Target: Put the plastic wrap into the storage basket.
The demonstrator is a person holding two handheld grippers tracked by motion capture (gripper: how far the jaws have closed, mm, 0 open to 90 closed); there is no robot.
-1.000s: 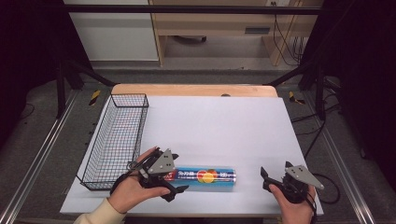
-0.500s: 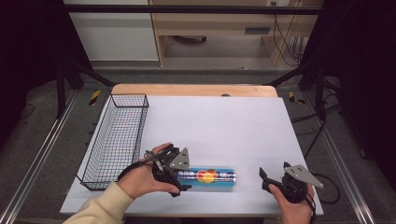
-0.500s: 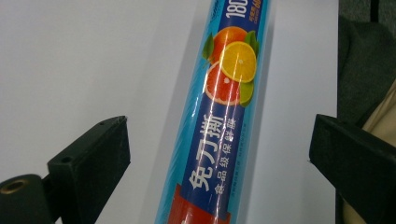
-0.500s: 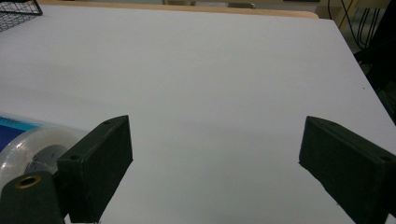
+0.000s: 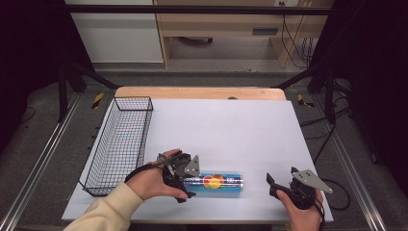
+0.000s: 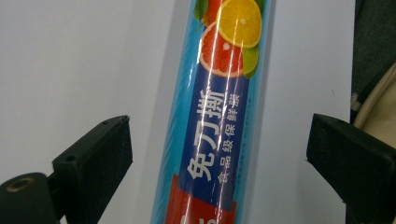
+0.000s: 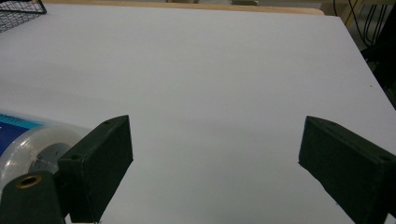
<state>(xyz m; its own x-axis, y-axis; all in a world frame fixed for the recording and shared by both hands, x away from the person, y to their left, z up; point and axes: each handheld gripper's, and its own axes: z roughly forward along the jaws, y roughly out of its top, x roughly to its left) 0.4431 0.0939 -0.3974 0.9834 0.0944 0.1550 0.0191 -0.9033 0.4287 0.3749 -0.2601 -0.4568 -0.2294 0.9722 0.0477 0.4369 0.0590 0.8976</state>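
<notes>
Near the front edge of the table point(image 5: 250, 125) lies the roll point(image 5: 219, 182), on its side, with my left gripper point(image 6: 219, 154) at its left end, fingers open and straddling it without touching. If I close off-centre, the slick round wrap could squirt sideways or roll away. My right gripper point(image 7: 212, 163) waits open, just beyond the roll's right end. How low my left fingers sit around the roll, I cannot tell.
</notes>
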